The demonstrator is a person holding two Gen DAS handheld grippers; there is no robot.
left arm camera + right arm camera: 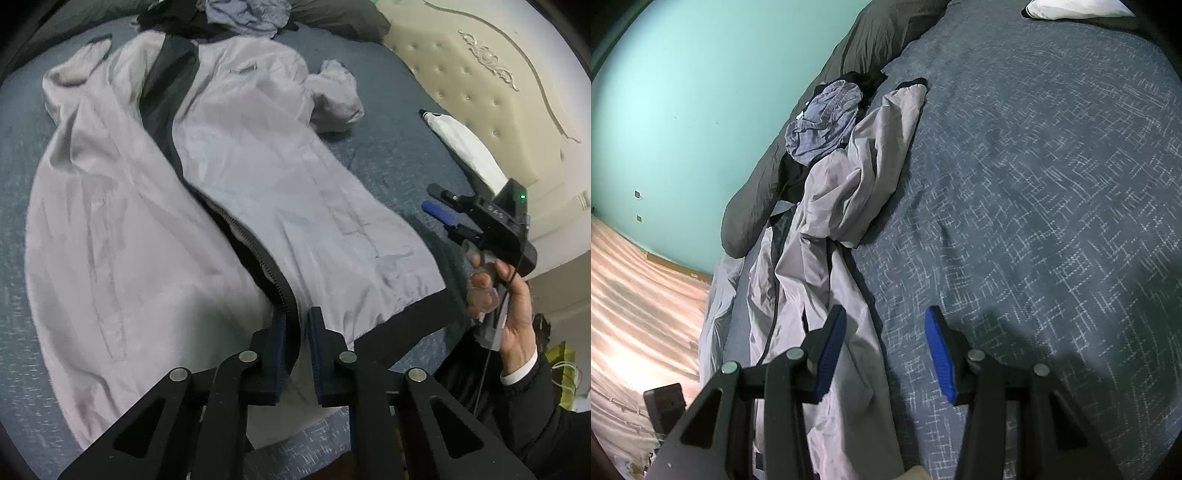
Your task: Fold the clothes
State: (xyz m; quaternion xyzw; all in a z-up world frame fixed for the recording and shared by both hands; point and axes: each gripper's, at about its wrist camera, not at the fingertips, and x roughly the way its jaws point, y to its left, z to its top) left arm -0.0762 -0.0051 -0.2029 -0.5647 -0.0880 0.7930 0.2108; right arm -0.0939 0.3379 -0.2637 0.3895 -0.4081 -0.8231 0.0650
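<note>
Left wrist view — left tool (pixel 298 321) clenched on jacket (pixel 229 177) hem, right tool (pixel 886 328) released.

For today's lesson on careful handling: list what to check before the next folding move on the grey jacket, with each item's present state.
1. Grey jacket spread front-up on the bed: ok.
2. Zipper closed: not ok, front gapes.
3. Left tongs gripping the hem by the zipper: cannot tell; nearly shut with fabric between.
4. Right tongs free: ok, open, nothing held.
5. Sleeve laid flat: not ok, bunched.
6. Blue-grey garment clear of the collar: not ok, it lies at the collar.
</note>
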